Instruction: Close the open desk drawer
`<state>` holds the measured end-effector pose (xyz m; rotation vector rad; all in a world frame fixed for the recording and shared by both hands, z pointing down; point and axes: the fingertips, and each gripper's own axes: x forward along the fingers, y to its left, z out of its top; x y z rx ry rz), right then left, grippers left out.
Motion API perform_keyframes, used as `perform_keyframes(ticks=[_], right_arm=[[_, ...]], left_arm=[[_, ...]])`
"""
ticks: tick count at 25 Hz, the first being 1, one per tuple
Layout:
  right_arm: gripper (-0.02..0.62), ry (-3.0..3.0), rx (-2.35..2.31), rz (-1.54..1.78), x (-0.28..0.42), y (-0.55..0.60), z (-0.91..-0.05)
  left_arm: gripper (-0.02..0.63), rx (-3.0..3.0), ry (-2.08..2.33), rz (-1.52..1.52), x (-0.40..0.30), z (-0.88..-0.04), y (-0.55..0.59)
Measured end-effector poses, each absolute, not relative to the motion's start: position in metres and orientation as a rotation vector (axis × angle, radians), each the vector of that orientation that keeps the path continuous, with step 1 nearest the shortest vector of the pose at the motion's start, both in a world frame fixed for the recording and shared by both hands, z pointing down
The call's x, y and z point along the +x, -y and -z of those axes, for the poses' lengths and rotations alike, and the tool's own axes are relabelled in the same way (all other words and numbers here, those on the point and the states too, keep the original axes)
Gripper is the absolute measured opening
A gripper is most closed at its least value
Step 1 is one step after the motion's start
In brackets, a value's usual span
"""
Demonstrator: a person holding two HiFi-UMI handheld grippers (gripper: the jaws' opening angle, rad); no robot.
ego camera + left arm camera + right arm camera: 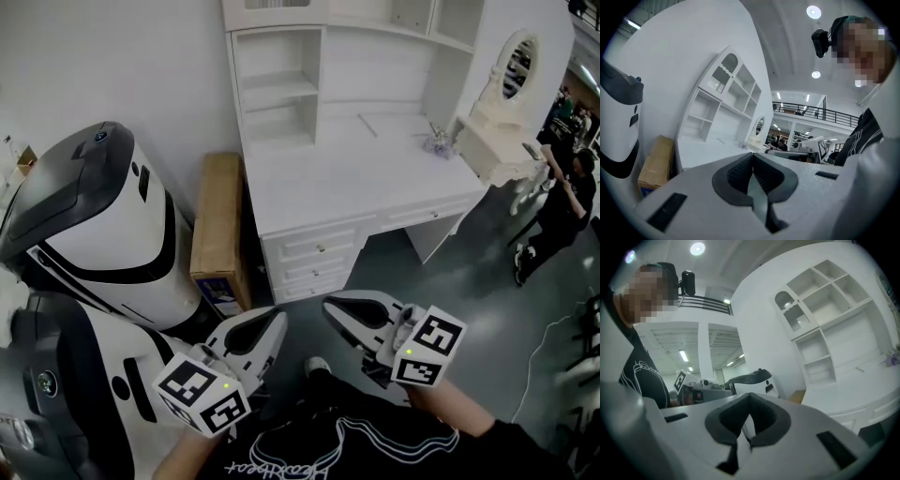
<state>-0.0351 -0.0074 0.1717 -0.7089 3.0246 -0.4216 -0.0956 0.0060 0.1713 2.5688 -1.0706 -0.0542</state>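
Furthest left, a bulky white-and-black machine [103, 225] stands by the wall, with a cardboard box [217, 220] wedged between it and the white desk [356, 178]. Nearer, the left gripper [267, 328] is held close to the person's body, its jaws clenched together on nothing. Well beyond it, the desk drawers [317, 248] sit in the desk's near front; they look almost flush, so I cannot tell which one stands out. The right gripper [339, 309], just beside the left, is likewise clenched and empty. That seems sensible, since pushing a drawer home wants a blunt tip, not a grasp. Far right stands a mirror [517, 66].
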Motion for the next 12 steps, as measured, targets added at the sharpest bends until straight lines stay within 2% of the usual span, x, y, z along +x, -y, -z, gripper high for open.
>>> perform_keyframes(ticks=[12], right_arm=[[0.006,-3.041,-0.689,0.482,-0.038,0.004,-0.183]], left_arm=[[0.005,2.545,1.071,0.059,-0.094,-0.18,-0.005]])
